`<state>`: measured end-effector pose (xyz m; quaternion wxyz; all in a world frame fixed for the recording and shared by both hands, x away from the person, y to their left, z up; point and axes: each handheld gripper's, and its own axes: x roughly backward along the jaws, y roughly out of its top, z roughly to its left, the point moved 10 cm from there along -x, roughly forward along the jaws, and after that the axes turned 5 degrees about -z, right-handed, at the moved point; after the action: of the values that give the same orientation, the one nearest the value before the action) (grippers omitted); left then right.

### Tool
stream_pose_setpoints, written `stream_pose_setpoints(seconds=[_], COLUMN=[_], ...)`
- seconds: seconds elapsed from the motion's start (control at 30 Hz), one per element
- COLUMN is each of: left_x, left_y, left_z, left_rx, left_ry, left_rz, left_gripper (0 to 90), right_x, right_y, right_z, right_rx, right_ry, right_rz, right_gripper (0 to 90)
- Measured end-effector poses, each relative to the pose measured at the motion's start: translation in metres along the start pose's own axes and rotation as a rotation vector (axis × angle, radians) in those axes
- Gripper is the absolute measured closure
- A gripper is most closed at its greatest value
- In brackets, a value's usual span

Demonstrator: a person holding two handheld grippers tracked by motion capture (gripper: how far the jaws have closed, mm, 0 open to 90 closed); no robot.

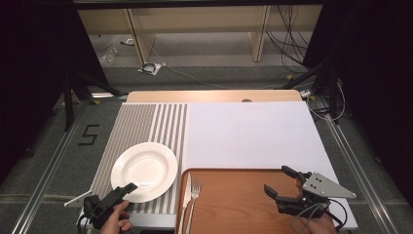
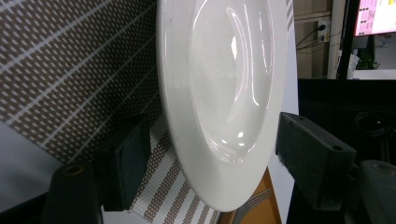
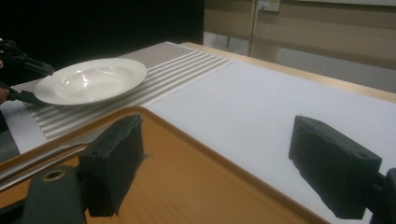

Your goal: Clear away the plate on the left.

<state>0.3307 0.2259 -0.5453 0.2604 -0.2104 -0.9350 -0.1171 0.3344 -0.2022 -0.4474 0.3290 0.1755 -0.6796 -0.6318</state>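
1. We see a round white ceramic plate that lies on a placemat with grey and white stripes, on the left part of the bench. The plate has nothing in it.
2. The left hand-held gripper is at the near rim of the plate. In the left gripper view the rim stands between the two black jaws, which are wide apart. We see a gap at each side, so the pads do not press on the plate.
3. A flat brown wooden tray lies on the bench just to the right of the placemat. A silver metal fork and a silver metal knife lie side by side at its left edge. The other part of the tray is bare.
4. The right hand-held gripper hovers above the right part of the tray. Its jaws are wide apart and nothing is between them.
5. The plate and the tray are near but do not touch.
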Motion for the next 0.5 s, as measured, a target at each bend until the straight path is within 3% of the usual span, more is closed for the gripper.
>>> stream_pose_setpoints(seconds=[0.5], left_x=[-0.0089], left_y=[-0.0013], left_z=[0.0027], left_rx=[0.038], left_ry=[-0.004], left_rz=[-0.006], left_gripper=[41.3], right_x=[0.0002], right_y=[-0.0005], right_z=[0.0002], right_rx=[0.001], right_ry=[0.0], right_rz=[0.007], right_gripper=[18.7])
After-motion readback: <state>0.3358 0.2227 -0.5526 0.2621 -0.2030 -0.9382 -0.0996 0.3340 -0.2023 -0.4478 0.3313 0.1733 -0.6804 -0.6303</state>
